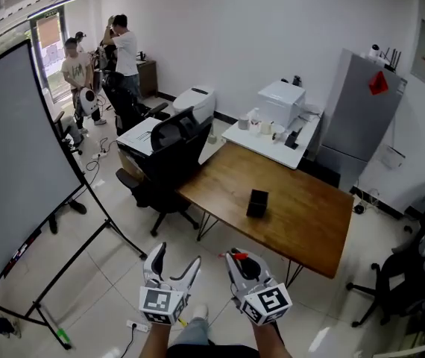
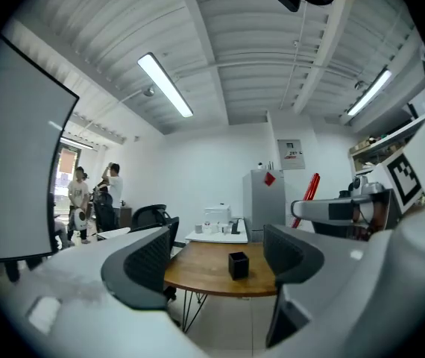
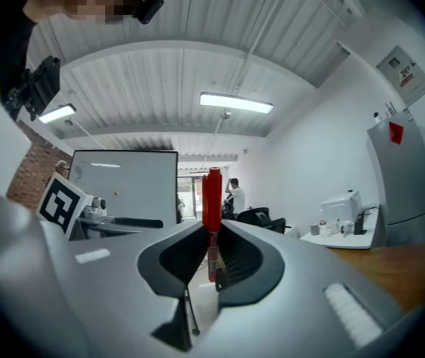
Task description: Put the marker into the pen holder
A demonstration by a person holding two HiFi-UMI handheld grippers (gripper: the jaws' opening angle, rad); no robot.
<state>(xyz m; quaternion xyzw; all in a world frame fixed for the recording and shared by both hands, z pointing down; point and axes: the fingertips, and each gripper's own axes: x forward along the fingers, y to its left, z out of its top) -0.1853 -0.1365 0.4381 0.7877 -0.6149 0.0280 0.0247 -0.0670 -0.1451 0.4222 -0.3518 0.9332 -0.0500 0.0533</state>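
As I look down in the head view, my left tool (image 1: 177,259) hangs at 7 o'clock and my right tool (image 1: 244,261) at 5 o'clock, both short of the wooden worktop (image 1: 309,222). The black pen holder (image 1: 257,203) stands on it toward 12 o'clock from them, well apart. Through the left gripper view, that tool's jaws stand apart with nothing clamped, and the pen holder (image 2: 238,264) shows far off between them. Through the right gripper view, my right tool (image 3: 212,263) is closed tight on the red marker (image 3: 212,200), which stands upright, its red end toward 12 o'clock.
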